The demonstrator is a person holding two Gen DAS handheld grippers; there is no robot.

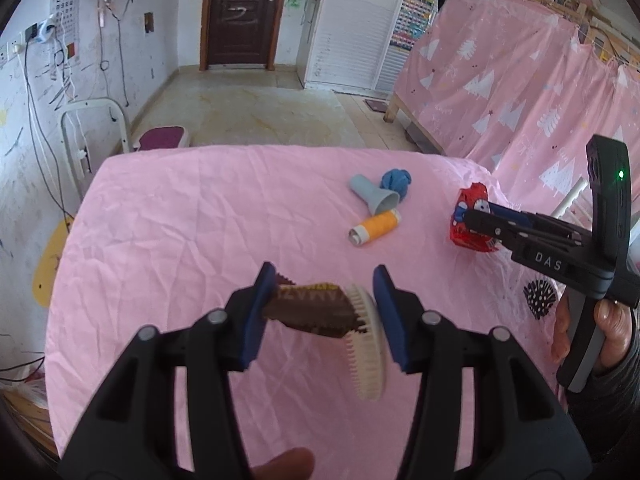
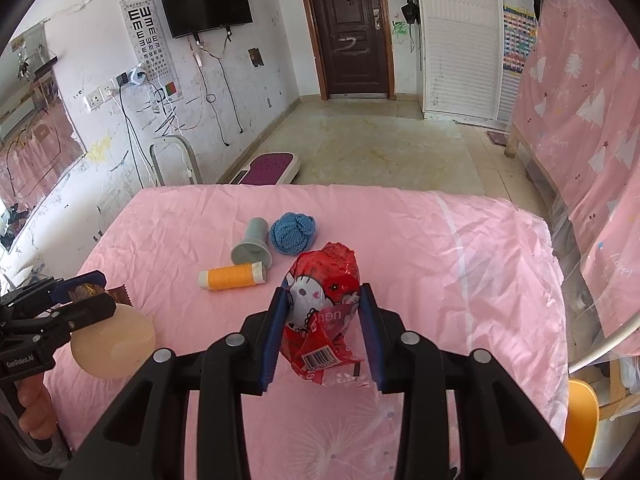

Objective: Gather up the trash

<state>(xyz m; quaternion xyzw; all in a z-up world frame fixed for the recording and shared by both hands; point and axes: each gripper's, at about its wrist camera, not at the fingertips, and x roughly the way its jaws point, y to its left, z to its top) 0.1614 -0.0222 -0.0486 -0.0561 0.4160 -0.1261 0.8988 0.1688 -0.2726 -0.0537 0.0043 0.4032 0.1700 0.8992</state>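
Observation:
My left gripper [image 1: 324, 296] is shut on a brown snack wrapper [image 1: 312, 308] together with a cream round brush [image 1: 366, 344], held above the pink cloth. It also shows in the right wrist view [image 2: 86, 294], with the brush [image 2: 114, 340] and wrapper [image 2: 120, 294]. My right gripper [image 2: 322, 312] is shut on a red Hello Kitty wrapper [image 2: 324, 312], held just above the cloth. In the left wrist view the right gripper [image 1: 470, 220] holds that red wrapper [image 1: 466, 220] at the table's right side.
On the pink-covered table [image 2: 440, 248] lie an orange thread spool [image 2: 232, 276], a grey funnel-shaped piece [image 2: 253, 246] and a blue knitted ball [image 2: 293, 234]. A pink curtained bed frame [image 2: 580, 112] stands to the right. A white step stool [image 2: 176, 160] stands beyond the far edge.

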